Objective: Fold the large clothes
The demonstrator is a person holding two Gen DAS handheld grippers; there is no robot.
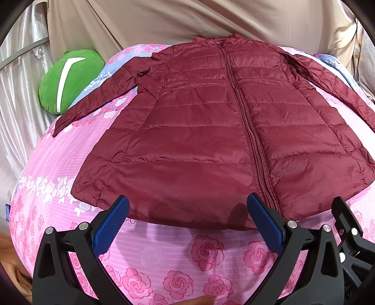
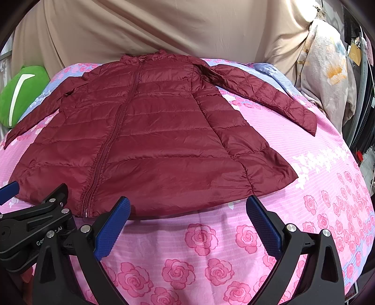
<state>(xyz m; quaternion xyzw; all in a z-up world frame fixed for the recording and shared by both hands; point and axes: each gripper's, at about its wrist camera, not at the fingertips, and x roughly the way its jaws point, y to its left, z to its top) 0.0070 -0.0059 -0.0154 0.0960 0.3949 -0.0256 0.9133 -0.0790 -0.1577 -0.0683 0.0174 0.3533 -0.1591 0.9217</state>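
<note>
A dark red quilted jacket (image 1: 211,131) lies flat on the pink rose-patterned bed (image 1: 178,262), zipped, collar at the far end, both sleeves spread outward. My left gripper (image 1: 187,211) is open and empty, its blue pads just above the jacket's near hem, left of the zipper. In the right wrist view the jacket (image 2: 150,140) fills the centre. My right gripper (image 2: 187,211) is open and empty at the near hem, right of the zipper. The left gripper's body (image 2: 30,225) shows at the lower left there.
A green plush cushion (image 1: 68,79) lies at the bed's far left. Beige cloth (image 1: 187,21) hangs behind the bed. Silvery curtain (image 1: 16,98) is on the left. A floral fabric (image 2: 328,77) and dark clutter stand at the right.
</note>
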